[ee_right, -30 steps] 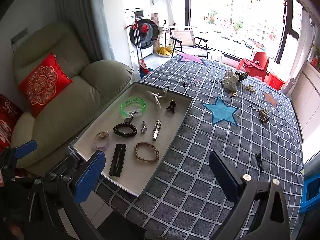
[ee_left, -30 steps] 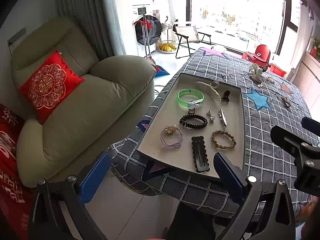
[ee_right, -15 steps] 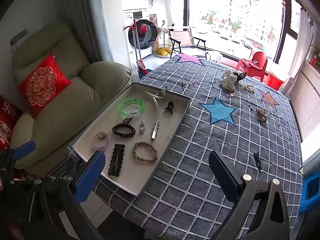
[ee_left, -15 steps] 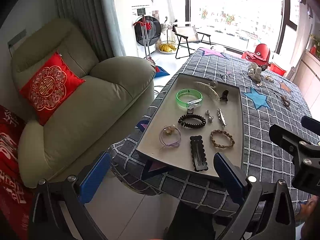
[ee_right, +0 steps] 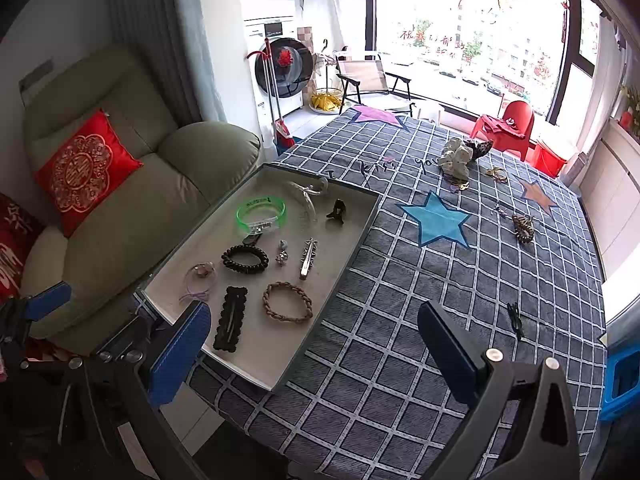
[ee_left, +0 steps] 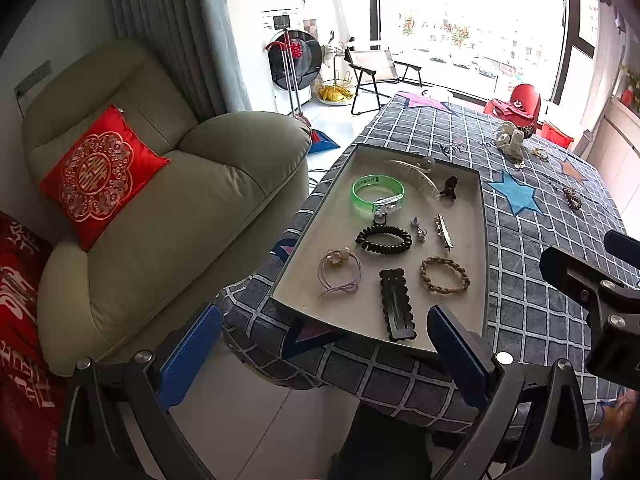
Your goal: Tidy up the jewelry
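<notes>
A shallow grey tray [ee_left: 484, 240] [ee_right: 352, 248] lies on the checked tablecloth and holds several pieces: a green bangle [ee_right: 261, 213], a black coil hair tie [ee_right: 245, 259], a braided bracelet [ee_right: 287, 302], a black clip [ee_right: 230, 318], a silver clip [ee_right: 308, 258]. Loose pieces lie on the cloth: a white scrunchie pile [ee_right: 456, 158], a brown beaded piece [ee_right: 523, 229], a small black clip [ee_right: 515, 319]. My left gripper [ee_left: 324, 354] is open and empty, below the tray's near edge. My right gripper [ee_right: 314, 354] is open and empty, above the tray's near corner.
A green armchair [ee_left: 152, 200] with a red cushion [ee_left: 100, 176] stands left of the table. The right gripper's body [ee_left: 592, 292] shows at the right of the left wrist view. A red chair [ee_right: 508, 124] and a folding chair [ee_right: 368, 76] stand beyond the table.
Both views have drifted slightly, the tray sitting a little higher and further off. Both grippers stay open and empty; nothing on the table has moved.
</notes>
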